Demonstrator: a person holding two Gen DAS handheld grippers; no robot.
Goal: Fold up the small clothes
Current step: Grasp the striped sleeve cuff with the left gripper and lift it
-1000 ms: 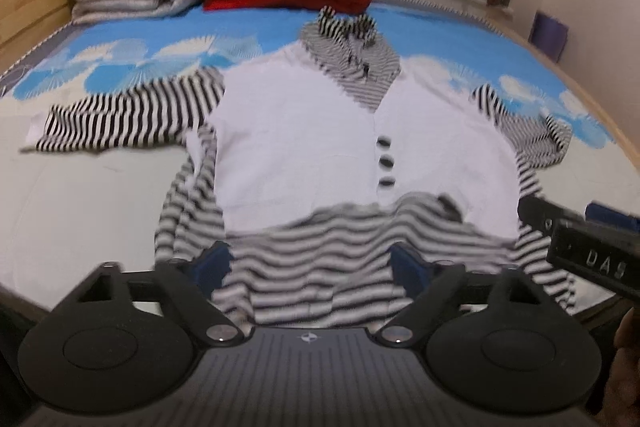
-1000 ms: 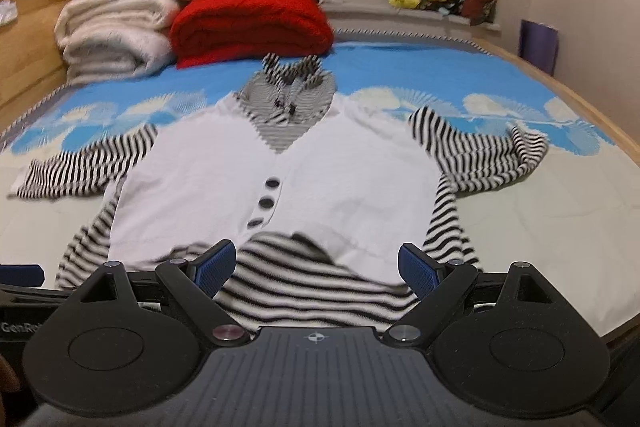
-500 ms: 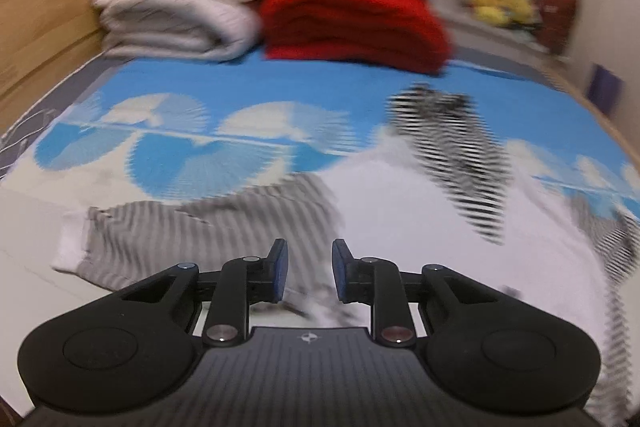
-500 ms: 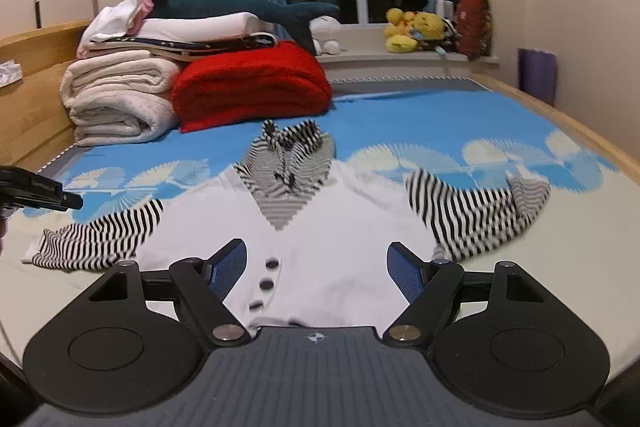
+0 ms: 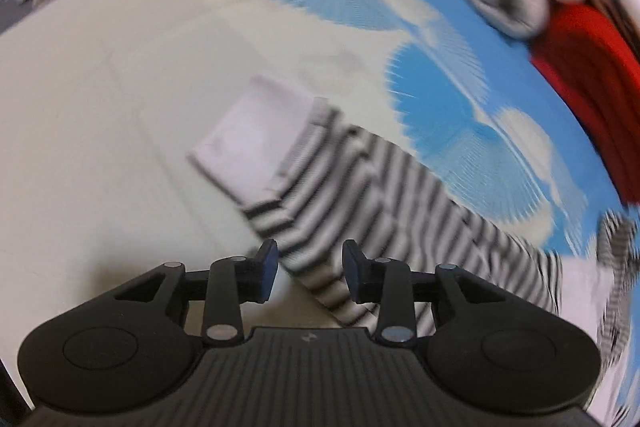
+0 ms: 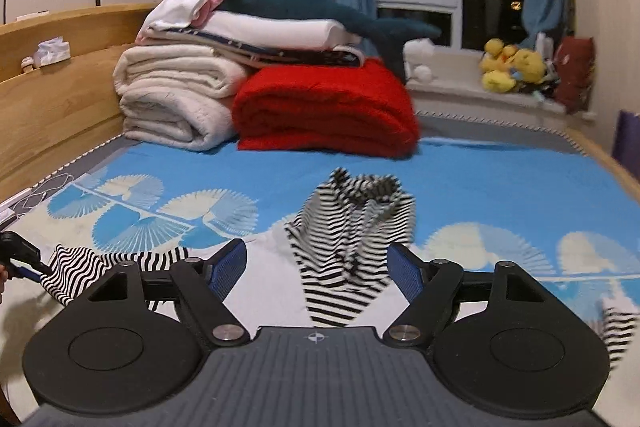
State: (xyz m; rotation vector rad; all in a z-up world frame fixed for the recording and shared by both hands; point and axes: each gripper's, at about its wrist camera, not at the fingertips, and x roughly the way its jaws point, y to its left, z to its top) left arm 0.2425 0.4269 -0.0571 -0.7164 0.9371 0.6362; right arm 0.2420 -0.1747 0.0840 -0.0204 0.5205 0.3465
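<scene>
A small white top with black-and-white striped sleeves and collar lies flat on the bed. In the left wrist view its striped left sleeve (image 5: 360,195) with a white cuff (image 5: 256,143) runs toward my left gripper (image 5: 310,269), whose fingers are open on either side of the sleeve, low over it. In the right wrist view the striped collar (image 6: 352,239) lies just ahead of my open, empty right gripper (image 6: 318,269), which hovers above the white body. The left gripper also shows at the far left of the right wrist view (image 6: 20,255), at the end of the striped sleeve (image 6: 100,267).
A folded red blanket (image 6: 328,107), rolled cream blankets (image 6: 176,99) and a stack of folded laundry sit at the head of the bed. A wooden bed frame (image 6: 52,95) runs along the left. Plush toys (image 6: 512,67) sit on the window sill. The blue patterned sheet (image 6: 480,187) covers the bed.
My left gripper swung left and down to the sleeve end and opened wider around it. My right gripper moved forward over the top's body toward the collar, still open.
</scene>
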